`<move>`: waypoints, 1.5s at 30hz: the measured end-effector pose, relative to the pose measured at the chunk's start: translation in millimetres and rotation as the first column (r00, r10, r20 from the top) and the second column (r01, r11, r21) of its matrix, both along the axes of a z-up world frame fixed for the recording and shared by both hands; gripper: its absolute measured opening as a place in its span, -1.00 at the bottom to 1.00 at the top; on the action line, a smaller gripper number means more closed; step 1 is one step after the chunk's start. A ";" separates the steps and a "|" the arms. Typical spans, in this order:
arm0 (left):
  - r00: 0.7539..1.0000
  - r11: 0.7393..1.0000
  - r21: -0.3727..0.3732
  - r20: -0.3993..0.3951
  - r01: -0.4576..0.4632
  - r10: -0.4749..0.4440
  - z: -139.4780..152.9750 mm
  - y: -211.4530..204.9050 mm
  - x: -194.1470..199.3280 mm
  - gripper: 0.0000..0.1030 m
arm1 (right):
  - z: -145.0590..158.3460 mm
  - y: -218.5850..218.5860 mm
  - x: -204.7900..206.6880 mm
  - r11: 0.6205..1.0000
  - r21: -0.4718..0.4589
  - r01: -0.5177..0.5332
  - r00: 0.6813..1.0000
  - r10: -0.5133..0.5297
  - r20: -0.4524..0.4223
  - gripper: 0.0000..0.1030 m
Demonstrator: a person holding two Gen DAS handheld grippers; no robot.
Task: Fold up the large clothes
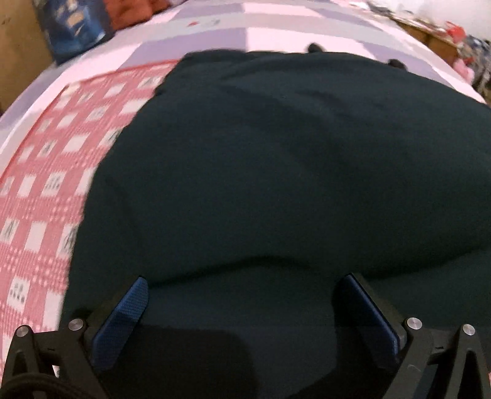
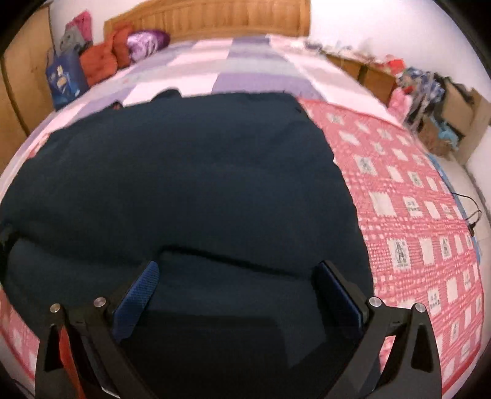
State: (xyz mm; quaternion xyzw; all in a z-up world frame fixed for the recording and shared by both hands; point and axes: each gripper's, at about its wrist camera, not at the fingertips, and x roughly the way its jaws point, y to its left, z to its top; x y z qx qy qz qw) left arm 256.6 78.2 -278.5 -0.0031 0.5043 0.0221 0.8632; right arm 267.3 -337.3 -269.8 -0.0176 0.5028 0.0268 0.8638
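The dark garment lies spread flat on the bed, a broad sheet of soft, matte, blackish-green cloth with shallow creases; a folded edge runs as a low ridge across it just ahead of my fingers in both views. In the left wrist view it fills everything from 3 o'clock round to 9. My left gripper is spread wide, blue ribbed pads apart at 5 and 7 o'clock, holding nothing. My right gripper is likewise spread wide above the cloth, empty. Under the garment is a pink woven blanket, checked with white squares, showing at 3 o'clock in the right view. Beyond lies a quilt of lilac and white blocks. At 12 o'clock stands a slatted wooden headboard, with orange and purple cushions at 10.
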 end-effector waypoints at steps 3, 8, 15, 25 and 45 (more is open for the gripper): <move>1.000 1.000 0.028 -0.010 0.012 -0.012 -4.2 2.7 0.4 1.00 | 0.9 3.3 9.6 1.000 -0.022 0.002 0.998 -0.003 -0.068 1.00; 1.000 1.000 0.028 -0.019 -0.006 0.007 -6.6 8.5 -1.7 1.00 | -1.9 2.6 11.6 0.999 -0.029 0.043 0.995 -0.045 -0.085 1.00; 0.999 0.999 0.029 -0.031 -0.021 0.022 -7.9 14.2 -9.3 1.00 | -1.4 4.8 8.3 0.998 -0.034 0.058 0.992 -0.061 -0.107 1.00; 0.999 1.000 0.023 -0.043 -0.018 0.019 -9.1 16.3 -8.8 1.00 | -2.7 3.9 5.7 0.997 -0.029 0.066 0.992 -0.068 -0.109 1.00; 0.999 0.999 0.001 -0.030 -0.039 0.039 -7.7 35.4 -9.1 1.00 | 0.8 -16.9 -12.4 0.998 0.030 0.064 0.998 -0.063 -0.015 1.00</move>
